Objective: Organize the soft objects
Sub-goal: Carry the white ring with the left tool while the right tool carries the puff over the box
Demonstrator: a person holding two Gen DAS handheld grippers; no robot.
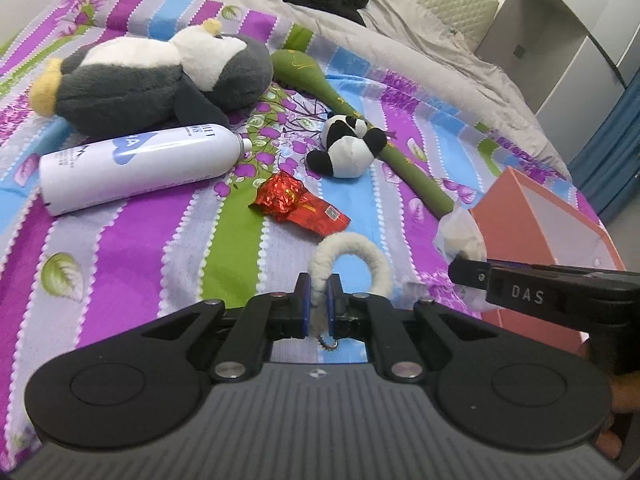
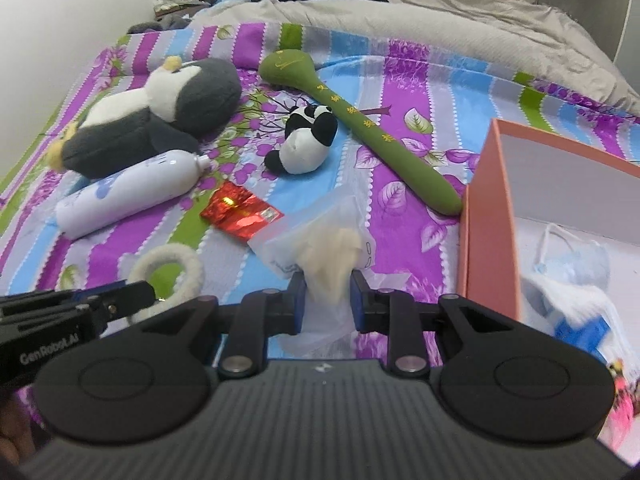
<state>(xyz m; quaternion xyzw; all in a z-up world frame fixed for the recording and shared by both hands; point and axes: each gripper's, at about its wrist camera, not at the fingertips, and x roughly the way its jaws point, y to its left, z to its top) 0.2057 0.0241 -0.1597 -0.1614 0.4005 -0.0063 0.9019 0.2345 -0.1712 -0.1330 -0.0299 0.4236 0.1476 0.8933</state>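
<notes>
Pinching fleece ring (image 1: pixel 352 256) (left hand-held gripper (image 1: pixel 319 304)), right hand-held gripper (image 2: pixel 327 300) clamping bag (image 2: pixel 320 240)

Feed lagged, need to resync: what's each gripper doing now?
Left gripper: shut on the fluffy white fabric ring.
Right gripper: shut on the clear plastic bag of cream fluff.
</notes>
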